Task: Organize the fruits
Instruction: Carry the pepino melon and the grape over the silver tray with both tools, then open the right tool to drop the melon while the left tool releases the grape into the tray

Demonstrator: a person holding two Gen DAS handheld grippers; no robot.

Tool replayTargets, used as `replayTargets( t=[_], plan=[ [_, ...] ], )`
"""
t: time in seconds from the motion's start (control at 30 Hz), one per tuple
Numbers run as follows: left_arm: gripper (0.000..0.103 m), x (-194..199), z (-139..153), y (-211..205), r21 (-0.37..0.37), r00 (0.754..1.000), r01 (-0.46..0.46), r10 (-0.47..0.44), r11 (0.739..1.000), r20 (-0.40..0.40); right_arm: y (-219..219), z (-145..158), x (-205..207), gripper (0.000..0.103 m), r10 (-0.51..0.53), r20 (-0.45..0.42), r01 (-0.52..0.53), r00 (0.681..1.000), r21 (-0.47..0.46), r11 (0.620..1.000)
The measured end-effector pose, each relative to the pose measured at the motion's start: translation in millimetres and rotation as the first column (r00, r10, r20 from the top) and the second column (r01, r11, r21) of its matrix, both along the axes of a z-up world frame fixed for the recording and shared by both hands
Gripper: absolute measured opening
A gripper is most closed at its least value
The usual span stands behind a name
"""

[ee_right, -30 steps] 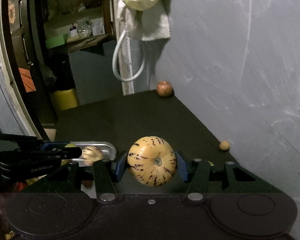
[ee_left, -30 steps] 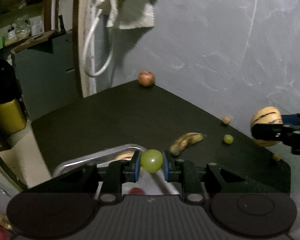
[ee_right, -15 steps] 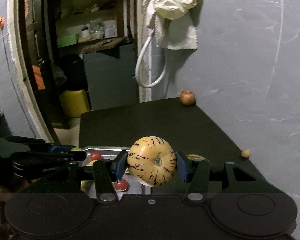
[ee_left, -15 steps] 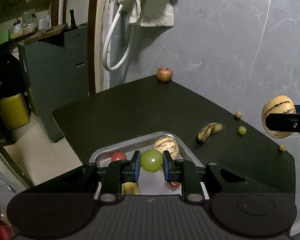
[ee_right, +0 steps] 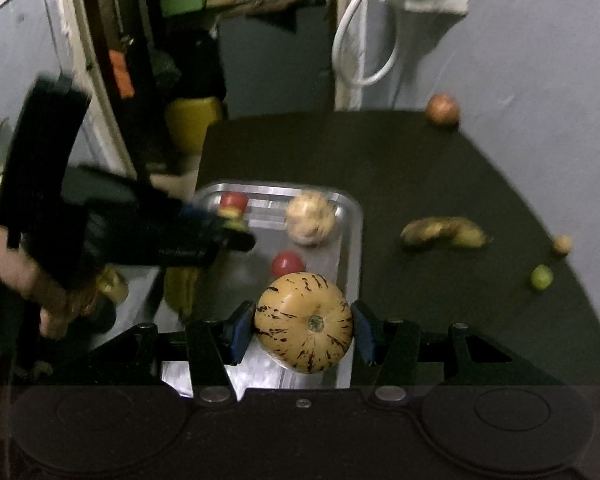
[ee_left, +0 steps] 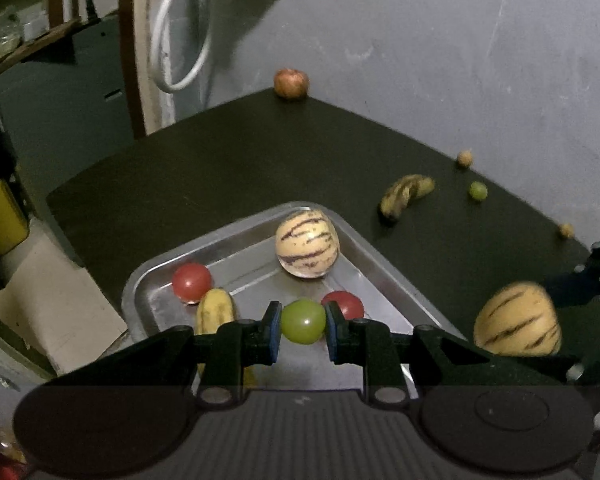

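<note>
My left gripper (ee_left: pixel 302 322) is shut on a small green fruit (ee_left: pixel 303 321) and hangs over the near part of a steel tray (ee_left: pixel 364 240). In the tray lie a striped yellow melon (ee_left: pixel 307 242), two red tomatoes (ee_left: pixel 191 281) (ee_left: pixel 346 304) and a banana (ee_left: pixel 215 310). My right gripper (ee_right: pixel 303 332) is shut on a second striped melon (ee_right: pixel 303 333), held over the tray's (ee_right: pixel 350 216) near right edge. That held melon (ee_left: pixel 518 320) shows at the right of the left wrist view. The left gripper's body (ee_right: pixel 140 232) and a hand (ee_right: pixel 16 264) show blurred at the left.
On the dark table (ee_left: pixel 220 160) outside the tray lie a spotted banana (ee_left: pixel 406 194), a green grape (ee_left: pixel 478 191), two small brown nuts (ee_left: pixel 464 157) (ee_left: pixel 567 230) and an apple (ee_left: pixel 291 83) in the far corner by the grey wall. A white cable (ee_left: pixel 168 52) hangs behind.
Both grippers have come down and in over the tray with their fruit. The tray and what lies in it now show in full in both views.
</note>
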State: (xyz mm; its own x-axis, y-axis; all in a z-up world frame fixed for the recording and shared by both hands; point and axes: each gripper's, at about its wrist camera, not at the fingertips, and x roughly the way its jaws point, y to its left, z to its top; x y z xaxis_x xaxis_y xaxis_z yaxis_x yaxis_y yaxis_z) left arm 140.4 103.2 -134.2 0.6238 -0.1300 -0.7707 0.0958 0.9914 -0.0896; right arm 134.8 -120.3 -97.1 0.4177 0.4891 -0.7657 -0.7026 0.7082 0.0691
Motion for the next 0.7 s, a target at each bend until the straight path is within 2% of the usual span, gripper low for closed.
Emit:
replayTargets(
  t=[0.2,0.43,0.7],
  plan=[
    [0.024,7.6,-11.8,-3.6,0.010,0.998,0.016,-0.016,1.000,-0.053,8.1,-27.8,11.9,0.054,0.061,-0.037,-0.062,0.997,-0.023,0.998],
    [0.024,12.8,-23.6,-5.9,0.016,0.996,-0.002,0.003,1.000,-0.089,23.7,-46.8,23.5,0.053,0.132,-0.034,-0.133,0.991,-0.049,0.990],
    [0.024,15.0,-32.4,3.7,-0.042,0.993,-0.030,0.025,0.999,-0.116,32.4,-52.7,26.5,0.054,0.170,-0.006,-0.170,0.985,-0.070,0.983]
  ],
)
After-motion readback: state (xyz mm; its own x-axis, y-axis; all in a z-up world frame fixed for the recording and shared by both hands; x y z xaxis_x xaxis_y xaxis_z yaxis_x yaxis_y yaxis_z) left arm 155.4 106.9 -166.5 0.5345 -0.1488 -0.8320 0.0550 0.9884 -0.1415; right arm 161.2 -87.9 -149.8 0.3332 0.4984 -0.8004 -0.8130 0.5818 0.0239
